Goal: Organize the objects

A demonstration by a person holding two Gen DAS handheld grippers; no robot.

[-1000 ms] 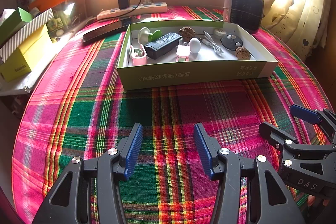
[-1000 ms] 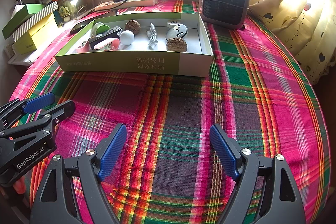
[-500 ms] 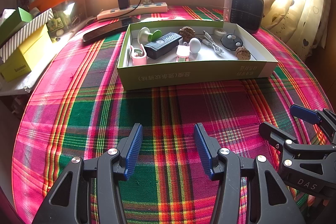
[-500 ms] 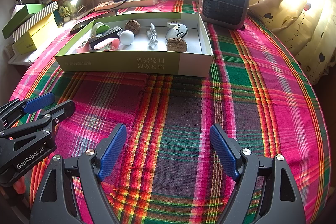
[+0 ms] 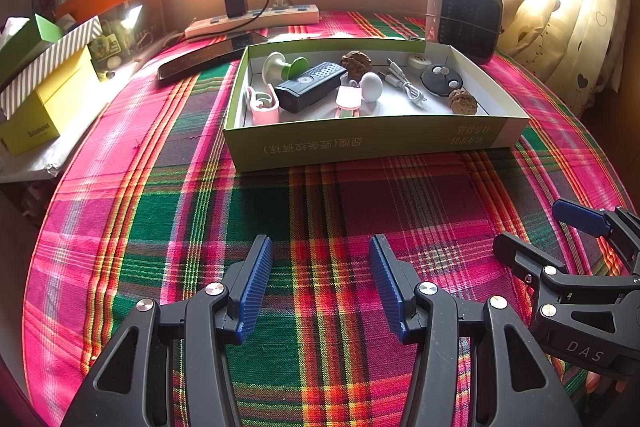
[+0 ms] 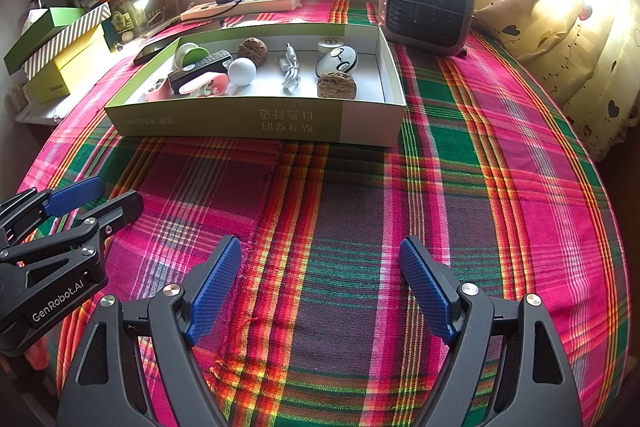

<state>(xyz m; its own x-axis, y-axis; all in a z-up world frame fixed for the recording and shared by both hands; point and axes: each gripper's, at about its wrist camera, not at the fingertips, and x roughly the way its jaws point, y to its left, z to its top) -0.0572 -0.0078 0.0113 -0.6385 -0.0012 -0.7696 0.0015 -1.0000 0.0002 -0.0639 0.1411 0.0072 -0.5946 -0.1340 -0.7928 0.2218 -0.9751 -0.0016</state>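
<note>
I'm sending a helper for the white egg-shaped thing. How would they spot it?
Look in the shallow green box on the plaid cloth. The white egg sits mid-tray, between the black remote and white cable. It alone is smooth, plain white.

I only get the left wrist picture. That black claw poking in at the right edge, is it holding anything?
Observer: No. In the right wrist view the right gripper stands open, with only plaid cloth between its blue pads.
Operator: Does my own claw carry a name?
Observer: Yes. Seen from the right, the left gripper has GenRobot.AI printed on its side.
Operator: Is the black disc with white buttons flat?
Observer: No. From the right it looks domed, with a white underside below the black top.
</note>
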